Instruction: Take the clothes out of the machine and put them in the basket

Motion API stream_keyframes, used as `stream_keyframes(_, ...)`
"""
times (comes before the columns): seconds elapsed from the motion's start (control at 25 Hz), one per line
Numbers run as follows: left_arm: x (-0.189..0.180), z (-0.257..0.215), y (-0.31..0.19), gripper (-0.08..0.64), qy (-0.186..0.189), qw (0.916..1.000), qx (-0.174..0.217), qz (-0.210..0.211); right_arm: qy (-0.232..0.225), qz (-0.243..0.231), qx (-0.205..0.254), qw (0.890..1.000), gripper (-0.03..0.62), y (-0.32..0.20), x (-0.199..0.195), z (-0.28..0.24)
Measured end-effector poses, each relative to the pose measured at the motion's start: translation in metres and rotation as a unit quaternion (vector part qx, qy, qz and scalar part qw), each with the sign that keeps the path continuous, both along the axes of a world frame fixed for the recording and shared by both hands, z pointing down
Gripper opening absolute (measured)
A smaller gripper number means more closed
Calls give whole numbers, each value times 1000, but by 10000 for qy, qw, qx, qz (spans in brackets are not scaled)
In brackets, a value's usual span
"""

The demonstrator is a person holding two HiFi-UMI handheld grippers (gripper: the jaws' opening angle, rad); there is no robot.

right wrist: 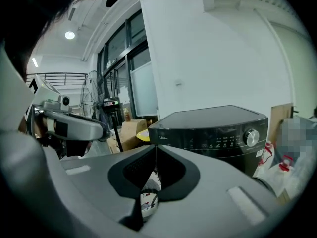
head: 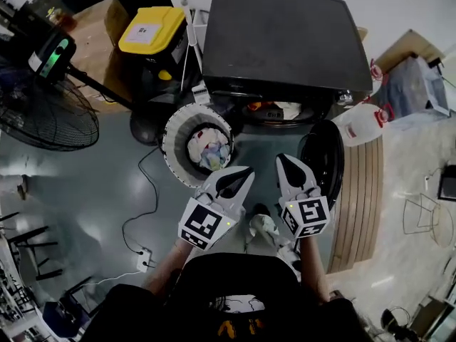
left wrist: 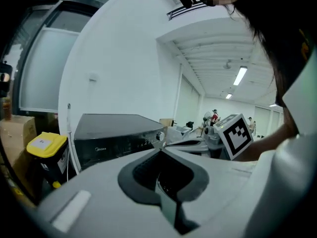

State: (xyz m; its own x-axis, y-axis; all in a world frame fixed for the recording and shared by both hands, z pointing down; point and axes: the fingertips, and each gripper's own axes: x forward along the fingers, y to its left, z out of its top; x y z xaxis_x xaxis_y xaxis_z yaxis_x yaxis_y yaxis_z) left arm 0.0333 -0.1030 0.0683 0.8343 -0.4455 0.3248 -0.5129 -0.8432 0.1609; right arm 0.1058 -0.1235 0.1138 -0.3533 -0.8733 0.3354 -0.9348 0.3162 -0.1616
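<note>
The basket (head: 172,141) stands on the floor (head: 100,184) before the machine (head: 281,41), towards its left, clothes (head: 209,149) in it; the open door (head: 324,164) lies right.

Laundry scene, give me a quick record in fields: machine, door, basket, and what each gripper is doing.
machine: black washing machine, remaining clothes visible in its opening
door: door swung open
basket: basket on the floor left of the door, basket clothes inside
left gripper: jaws together, empty, beside the basket
right gripper: jaws together, empty, beside the door
</note>
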Motion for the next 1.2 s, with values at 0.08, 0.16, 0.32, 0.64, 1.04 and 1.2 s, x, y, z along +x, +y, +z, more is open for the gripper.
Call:
stream_keyframes(0.08,-1,13,-14,0,-21,9998,-7,180,18,171,-22,9998,34,-15,0,13)
stream_keyframes(0.16,1,23,-26,0,-2,9994,-30,356,51,310,-48,9995,37,-29,1,27)
stream_keyframes(0.32,7,43,-41,0,-14,9977,-59,676,116,518,-129,9985,49,-50,6,54)
stream_keyframes(0.64,28,85,-64,0,122,9982,-40,590,128,689,-237,9973,52,-71,36,115)
stream_keyframes(1.04,61,193,-86,0,267,9992,84,285,280,815,-38,9963,84,-115,88,232)
stream_keyframes(1.2,72,244,-95,0,320,9990,202,252,382,997,114,9942,100,-139,109,284)
